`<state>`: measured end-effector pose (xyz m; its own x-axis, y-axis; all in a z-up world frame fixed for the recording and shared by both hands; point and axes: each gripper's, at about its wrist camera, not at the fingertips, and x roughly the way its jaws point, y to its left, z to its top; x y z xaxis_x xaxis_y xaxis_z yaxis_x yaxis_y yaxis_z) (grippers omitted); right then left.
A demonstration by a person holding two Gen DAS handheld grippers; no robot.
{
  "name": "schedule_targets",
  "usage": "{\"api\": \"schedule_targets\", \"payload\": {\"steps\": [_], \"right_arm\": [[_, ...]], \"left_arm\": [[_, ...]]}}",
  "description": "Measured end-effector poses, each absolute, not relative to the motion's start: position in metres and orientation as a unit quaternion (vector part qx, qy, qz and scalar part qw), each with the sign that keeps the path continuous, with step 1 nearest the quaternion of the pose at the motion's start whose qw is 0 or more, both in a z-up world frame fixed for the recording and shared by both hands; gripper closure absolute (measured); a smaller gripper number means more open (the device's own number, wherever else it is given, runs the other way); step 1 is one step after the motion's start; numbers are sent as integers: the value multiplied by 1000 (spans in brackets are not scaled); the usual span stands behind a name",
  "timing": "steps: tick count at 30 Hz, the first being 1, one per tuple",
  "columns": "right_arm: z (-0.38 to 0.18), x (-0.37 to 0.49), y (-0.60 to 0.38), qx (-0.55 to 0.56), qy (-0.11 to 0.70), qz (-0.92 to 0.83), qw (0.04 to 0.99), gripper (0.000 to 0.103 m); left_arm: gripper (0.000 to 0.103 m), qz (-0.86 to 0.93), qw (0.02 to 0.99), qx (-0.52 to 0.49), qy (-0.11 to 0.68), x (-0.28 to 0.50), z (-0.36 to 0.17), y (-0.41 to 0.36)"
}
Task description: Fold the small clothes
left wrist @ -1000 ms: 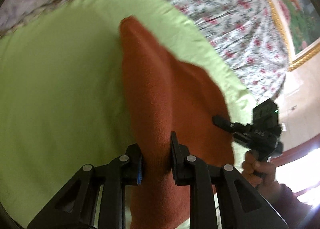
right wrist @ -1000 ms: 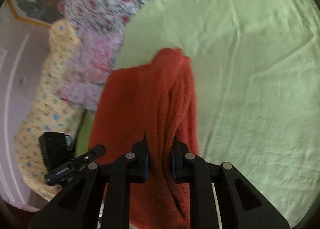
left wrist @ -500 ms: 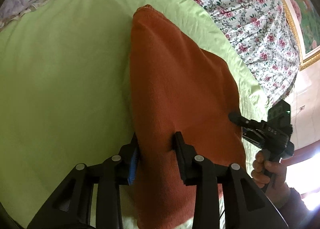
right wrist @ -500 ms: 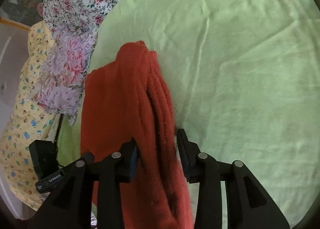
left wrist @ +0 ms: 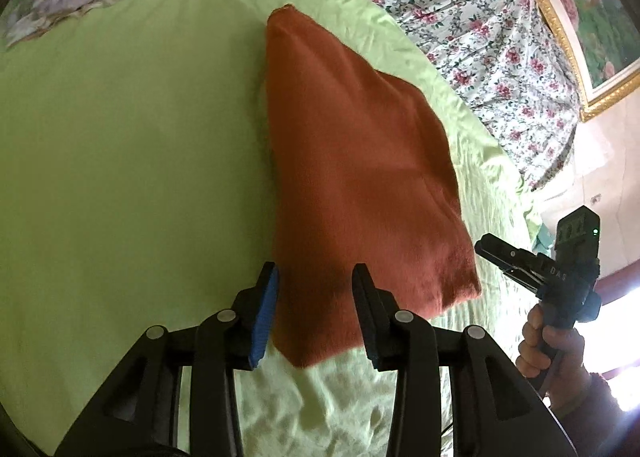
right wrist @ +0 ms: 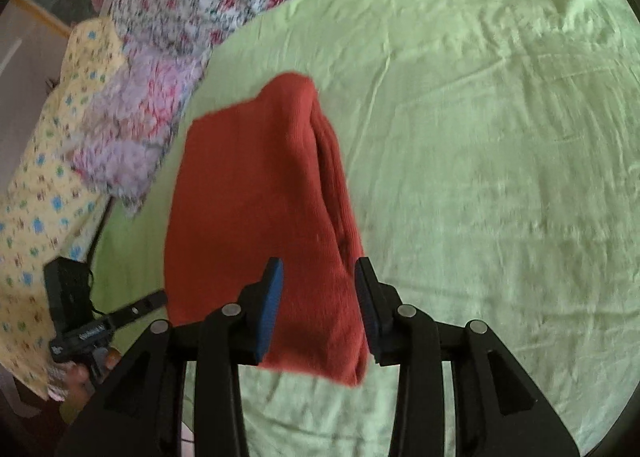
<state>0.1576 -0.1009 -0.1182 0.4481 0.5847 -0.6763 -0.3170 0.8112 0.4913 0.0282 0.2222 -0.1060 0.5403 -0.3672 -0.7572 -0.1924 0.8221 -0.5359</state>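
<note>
A folded rust-orange knit garment (left wrist: 352,161) lies flat on the light green sheet (left wrist: 120,137). My left gripper (left wrist: 316,273) hovers over its near corner, jaws opening, and the pads stand clear of the cloth. In the right wrist view the same garment (right wrist: 256,193) shows its layered fold edge on the right side. My right gripper (right wrist: 319,265) is open above its near end, touching nothing. Each gripper also shows in the other's view: the right gripper (left wrist: 486,245) held by a hand (left wrist: 548,341), and the left gripper (right wrist: 160,297) at the lower left.
Floral bedding (left wrist: 460,9) and a pale floral pillow (right wrist: 132,137) border the green sheet (right wrist: 480,177) at the back. A yellow patterned cloth (right wrist: 44,161) hangs at the left edge. A gold-framed picture (left wrist: 592,37) leans at the right.
Both grippers have let go of the orange garment and drawn back toward its near edge. The garment, lifted and bunched a second ago, now lies flat and folded on the sheet.
</note>
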Motion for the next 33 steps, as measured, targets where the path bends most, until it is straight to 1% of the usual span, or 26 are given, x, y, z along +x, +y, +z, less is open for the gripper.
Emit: {"api": "schedule_targets", "payload": {"steps": [4,9,10,11,12,16,18,20,23,28,33], "right_arm": [[-121,155,-98,122,454,294,832,65],[-128,160,-97,100,462,322,820,65],[-133,162,-96,100,469,326,815,66],[-136,165,-95,99,473,328,812,80],[-139,167,-93,94,476,328,810,99],[-135,169,-100,112,466,327,814,100],[-138,169,-100,99,467,322,818,100],[-152,172,-104,108,486,312,809,100],[-164,174,-98,100,491,298,812,101],[-167,179,-97,95,488,285,819,101],[-169,180,-106,129,491,287,812,100]], "left_arm": [[65,-18,827,-295,477,17,-108,210],[65,19,831,-267,488,18,-106,196],[65,24,830,-267,489,18,-106,196],[65,28,829,-267,490,20,-105,196],[65,31,828,-266,493,20,-105,195],[64,30,827,-251,503,25,-108,193],[60,26,822,-252,510,28,-115,193],[57,21,814,-249,524,29,-125,191],[56,15,808,-251,533,28,-137,188],[55,0,808,-237,540,34,-141,186],[55,-7,805,-235,544,40,-139,183]]}}
